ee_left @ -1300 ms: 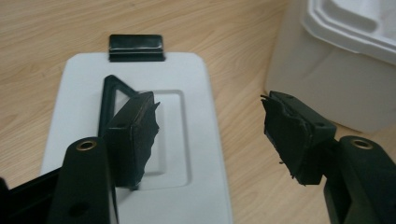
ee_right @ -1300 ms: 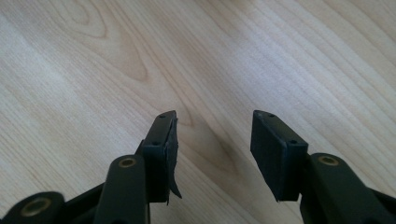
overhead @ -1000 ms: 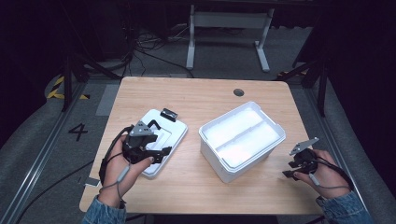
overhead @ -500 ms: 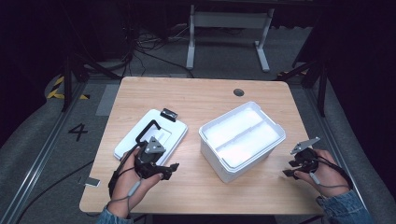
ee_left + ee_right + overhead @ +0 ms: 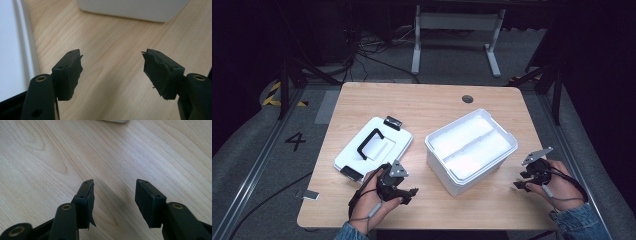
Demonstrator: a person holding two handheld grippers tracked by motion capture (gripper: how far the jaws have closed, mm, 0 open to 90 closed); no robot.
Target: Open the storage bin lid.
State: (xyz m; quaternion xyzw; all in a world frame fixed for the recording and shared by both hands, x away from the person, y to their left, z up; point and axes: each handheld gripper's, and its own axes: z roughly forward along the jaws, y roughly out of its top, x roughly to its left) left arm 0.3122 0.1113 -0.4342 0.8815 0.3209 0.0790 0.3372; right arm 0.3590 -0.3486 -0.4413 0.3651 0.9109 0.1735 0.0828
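Since a second ago the left gripper (image 5: 412,190) has drawn back off the lid (image 5: 373,148) toward the near edge of the bench (image 5: 422,102), leaving the lid lying flat by itself; the right gripper (image 5: 519,179) has hardly shifted at the bench's right edge.

Both sets of jaws stand apart with nothing between them. In the left gripper view the left gripper (image 5: 112,67) looks over bare wood, with the lid's white edge (image 5: 15,50) at one side and the box's wall (image 5: 132,8) ahead. In the right gripper view the right gripper (image 5: 113,195) hangs over plain wood grain.

As I judge it, the lid has just been set down and the step in hand is the release and retreat. If the box is to be closed, the next move calls for a grip on the lid's handle (image 5: 369,141) and a level carry over the rim.

The lid is white and rectangular, with a black handle and black latches at two ends, and lies left of the box (image 5: 471,150), apart from it. The box is white, open, and split lengthwise by a divider, both compartments seemingly empty.
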